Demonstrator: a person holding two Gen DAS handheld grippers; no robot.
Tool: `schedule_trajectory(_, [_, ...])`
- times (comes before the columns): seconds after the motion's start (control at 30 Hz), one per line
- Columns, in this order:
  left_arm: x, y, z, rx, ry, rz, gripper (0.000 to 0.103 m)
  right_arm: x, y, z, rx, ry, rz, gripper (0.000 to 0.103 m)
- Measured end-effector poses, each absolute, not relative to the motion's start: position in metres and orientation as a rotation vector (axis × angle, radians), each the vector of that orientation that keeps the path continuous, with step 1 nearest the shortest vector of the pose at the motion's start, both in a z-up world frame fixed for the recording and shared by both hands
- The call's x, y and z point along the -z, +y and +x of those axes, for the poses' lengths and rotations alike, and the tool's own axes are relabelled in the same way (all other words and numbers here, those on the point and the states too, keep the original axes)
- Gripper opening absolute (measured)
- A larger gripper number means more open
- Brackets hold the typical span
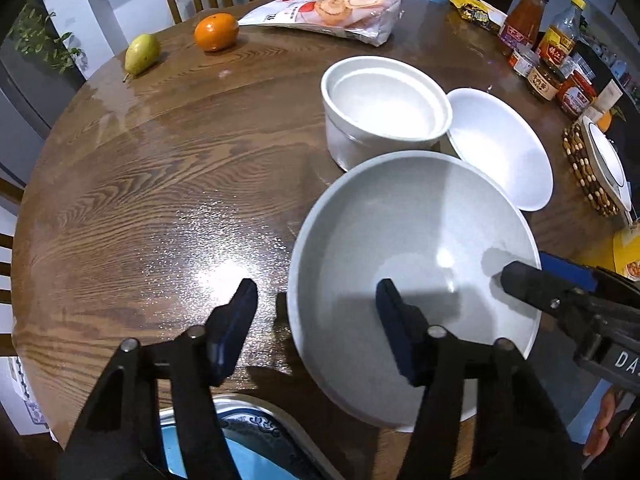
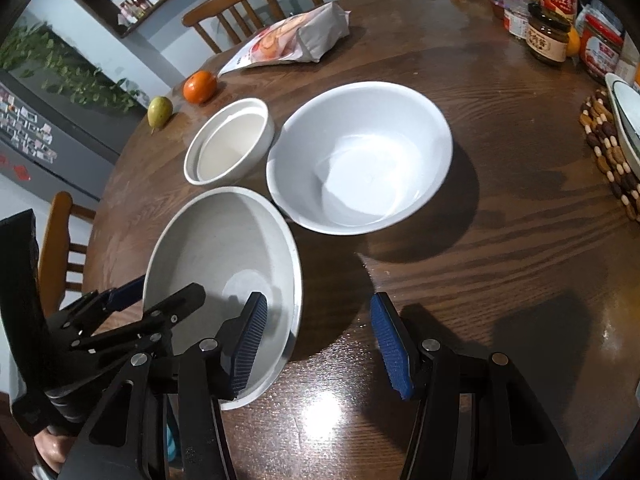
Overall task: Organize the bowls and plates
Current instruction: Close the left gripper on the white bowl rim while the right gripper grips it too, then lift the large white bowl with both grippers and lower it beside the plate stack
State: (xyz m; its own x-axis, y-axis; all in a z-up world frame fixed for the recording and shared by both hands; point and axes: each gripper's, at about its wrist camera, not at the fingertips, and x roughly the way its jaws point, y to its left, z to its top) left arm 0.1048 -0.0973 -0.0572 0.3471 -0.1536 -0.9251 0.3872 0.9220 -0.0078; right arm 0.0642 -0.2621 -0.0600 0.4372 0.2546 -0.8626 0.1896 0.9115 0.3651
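A grey bowl [image 1: 412, 240] [image 2: 224, 240] stands near the front of the round wooden table [image 1: 160, 184]. My left gripper [image 1: 317, 284] straddles its left rim, one finger inside and one outside. Bare table shows between the outer pad and the rim, so it is open. My right gripper [image 2: 319, 297] straddles the opposite rim the same way, with a gap at its outer pad, also open. Each gripper also shows in the other view: the right gripper [image 1: 524, 266], the left gripper [image 2: 170, 285]. Behind stand a straight-sided white bowl [image 1: 384, 108] [image 2: 230, 140] and a wide white bowl [image 1: 500, 144] [image 2: 360, 156].
A rimmed dish on a beaded trivet [image 1: 588, 176] [image 2: 608, 148] sits at the right edge. Jars and bottles [image 1: 552, 52] crowd the far right. A snack bag [image 1: 332, 16], an orange [image 1: 216, 32] and a pear [image 1: 142, 54] lie at the back. A blue-patterned plate [image 1: 248, 432] lies below the front edge.
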Motion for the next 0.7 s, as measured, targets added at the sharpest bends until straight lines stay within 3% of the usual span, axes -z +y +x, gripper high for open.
schedule_trajectory(0.2, [0.0608,-0.1024,0.1034,0.388,1.185,0.227,0.036,0.0635,-0.2619,0.0659,-0.074,1.142,0.460,0.044])
schedule_trajectory(0.33, [0.0634,-0.1026,0.1047,0.396,1.198,0.217,0.035,0.0657,-0.2616,0.0658,-0.085,1.151,0.459,0.029])
schedule_trajectory(0.4, [0.0635,-0.1020,0.1061,0.401,1.203,0.209,0.020,0.0659,-0.2602,0.0658,-0.093,1.152,0.454,0.023])
schedule_trajectory(0.43, [0.0642,-0.1019,0.1066,0.409,1.211,0.202,0.018,0.0662,-0.2594,0.0663,-0.094,1.153,0.450,0.019])
schedule_trajectory(0.7, [0.0655,-0.1017,0.1054,0.415,1.211,0.195,0.019,0.0681,-0.2543,0.0680,-0.104,1.160,0.432,0.016])
